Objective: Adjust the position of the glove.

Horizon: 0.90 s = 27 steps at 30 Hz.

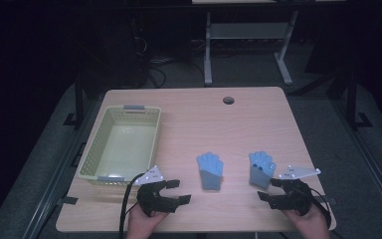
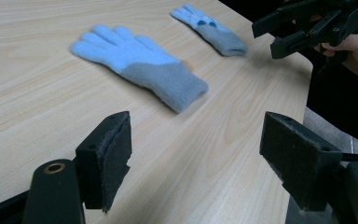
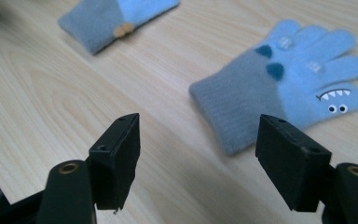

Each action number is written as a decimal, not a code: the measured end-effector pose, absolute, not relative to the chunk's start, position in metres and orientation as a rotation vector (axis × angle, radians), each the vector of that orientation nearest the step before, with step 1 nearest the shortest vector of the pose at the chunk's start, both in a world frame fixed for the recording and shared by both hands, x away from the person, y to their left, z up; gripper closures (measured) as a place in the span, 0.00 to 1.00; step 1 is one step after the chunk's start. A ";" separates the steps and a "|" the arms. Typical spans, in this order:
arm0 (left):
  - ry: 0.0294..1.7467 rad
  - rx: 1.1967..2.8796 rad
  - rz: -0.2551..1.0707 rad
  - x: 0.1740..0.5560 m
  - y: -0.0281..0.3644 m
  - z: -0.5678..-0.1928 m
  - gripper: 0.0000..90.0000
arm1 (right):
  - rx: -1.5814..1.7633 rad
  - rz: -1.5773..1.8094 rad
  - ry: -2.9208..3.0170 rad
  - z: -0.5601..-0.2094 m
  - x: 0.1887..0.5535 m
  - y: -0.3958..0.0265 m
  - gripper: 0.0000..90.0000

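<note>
- Gloves are the things to pick up: two small blue ones lie flat on the worktop (image 1: 189, 114), near the person's edge.
- Worktop first, since it is the biggest thing: it is pale wood, with a small round hole near its far edge.
- Next in size is the basket (image 1: 92, 149), a light yellow one at the left side. Nothing is inside it. My guess is that the gloves should go in there.
- Then comes the left glove (image 1: 210, 171). It lies near the middle, fingers pointing away, grey cuff toward the person.
- Beside it, a bit apart, is the right glove (image 1: 261, 169). In the right gripper view it has a little monster face with teeth and eyes.
- The left gripper (image 1: 179, 191) waits in front of the basket. It is released, jaws wide apart, with nothing between them.
- The right gripper (image 1: 270, 189) is just beside the cuff of the right glove. It is released too and holds nothing.
- To do it well, I think each gripper should go low and pinch the thick grey cuff, not the thin fingers.
- Squeeze tight so the soft wool does not slip, then lift straight up before moving toward the basket.
</note>
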State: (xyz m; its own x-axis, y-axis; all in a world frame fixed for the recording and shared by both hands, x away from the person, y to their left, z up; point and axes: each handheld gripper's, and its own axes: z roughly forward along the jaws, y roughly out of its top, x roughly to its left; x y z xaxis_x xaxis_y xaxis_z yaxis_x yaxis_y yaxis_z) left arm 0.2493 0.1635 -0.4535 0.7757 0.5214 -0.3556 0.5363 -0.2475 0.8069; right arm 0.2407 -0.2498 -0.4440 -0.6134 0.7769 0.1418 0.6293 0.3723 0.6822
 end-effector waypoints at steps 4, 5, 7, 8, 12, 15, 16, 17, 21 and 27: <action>0.815 1.876 -0.041 0.251 0.166 -0.454 0.27 | 1.270 1.066 2.424 -0.444 0.242 -0.248 0.33; 0.816 1.876 -0.032 0.250 0.166 -0.454 0.28 | 1.256 1.052 2.420 -0.442 0.241 -0.249 0.33; 0.815 1.877 -0.020 0.251 0.168 -0.454 0.28 | 1.260 1.064 2.401 -0.440 0.240 -0.250 0.33; 0.815 1.877 -0.020 0.251 0.168 -0.454 0.28 | 1.260 1.064 2.401 -0.440 0.240 -0.250 0.33; 0.823 1.863 -0.020 0.251 0.172 -0.453 0.28 | 1.266 1.078 2.374 -0.436 0.241 -0.252 0.33; 0.815 1.874 -0.013 0.250 0.170 -0.451 0.28 | 1.275 1.070 2.378 -0.437 0.244 -0.253 0.33; 0.807 1.881 -0.008 0.250 0.169 -0.451 0.28 | 1.265 1.068 2.381 -0.437 0.245 -0.254 0.33; 0.799 1.895 -0.003 0.249 0.168 -0.451 0.28 | 1.288 1.070 2.380 -0.437 0.246 -0.254 0.33; 0.781 1.915 0.001 0.247 0.164 -0.452 0.28 | 1.279 1.075 2.377 -0.436 0.250 -0.256 0.32; 0.800 1.894 -0.027 0.249 0.166 -0.453 0.28 | 1.311 1.077 2.383 -0.434 0.256 -0.259 0.32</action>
State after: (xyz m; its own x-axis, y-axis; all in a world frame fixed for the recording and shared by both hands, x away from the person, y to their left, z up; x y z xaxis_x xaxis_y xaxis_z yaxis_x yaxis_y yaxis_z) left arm 0.2485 0.1657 -0.4530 0.7777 0.5140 -0.3619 0.5373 -0.2447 0.8071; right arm 0.2557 -0.2591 -0.4336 -0.5798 0.8006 0.1510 0.6424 0.3354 0.6891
